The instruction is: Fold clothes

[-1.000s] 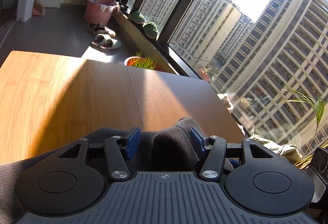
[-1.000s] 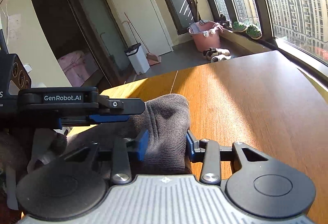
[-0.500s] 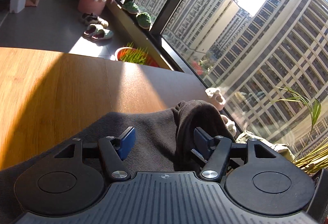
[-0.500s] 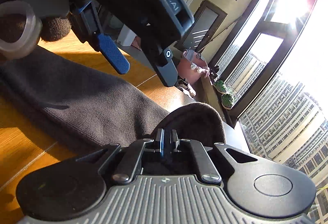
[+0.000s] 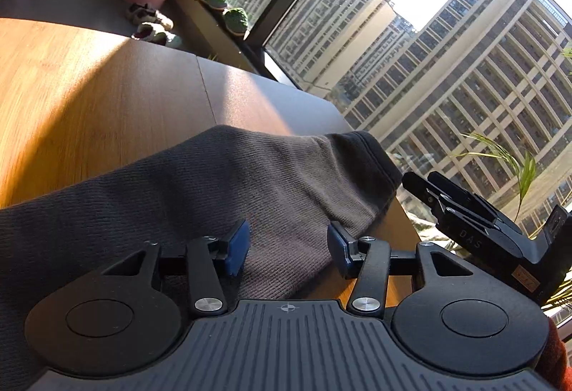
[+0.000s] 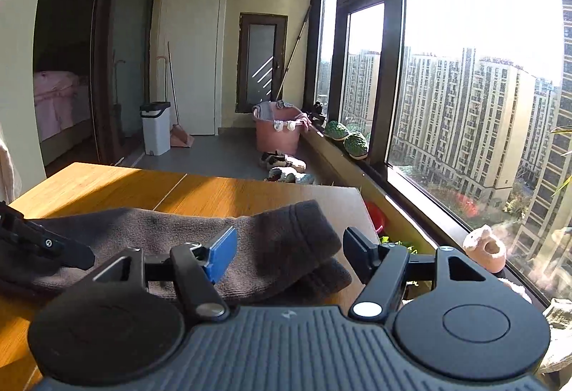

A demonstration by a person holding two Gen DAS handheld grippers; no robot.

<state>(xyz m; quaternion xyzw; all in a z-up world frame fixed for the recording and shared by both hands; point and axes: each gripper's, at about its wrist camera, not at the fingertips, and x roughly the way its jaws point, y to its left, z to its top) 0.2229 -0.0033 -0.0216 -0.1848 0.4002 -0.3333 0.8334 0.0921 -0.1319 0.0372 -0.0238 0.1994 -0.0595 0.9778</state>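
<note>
Setting: sunlit wooden table (image 6: 107,183) beside a tall window (image 6: 464,105), apartment blocks outside.
Left gripper (image 5: 287,250): blue-padded fingers spread apart, hovering low over grey knit cloth, clamping nothing.
Right gripper (image 6: 289,250): fingers likewise spread wide, nothing pinched between them.
Grey knit garment (image 5: 232,191): lying on the table under and ahead of both sets of fingers, stretching away to the left of the left gripper; ribbed dark cuff (image 6: 296,233) lying between and just ahead of the right gripper's fingers, doubled over a lower layer of the same cloth.
Cuff end in the left wrist view: ahead and right of the left gripper, reaching the table's right edge.
Gripper positions: right gripper's black body just right of the left one; tip of the left gripper showing at the left edge of the right wrist view, resting over the cloth.
Beyond the table, ahead: pink basket (image 6: 277,137) with laundry, slippers (image 6: 282,164) on the floor, white bin (image 6: 155,128), two green cushions (image 6: 346,137) on the sill.
Right of the right gripper: pink plush slipper (image 6: 484,248) on the window ledge, green plant leaves (image 5: 514,162).
</note>
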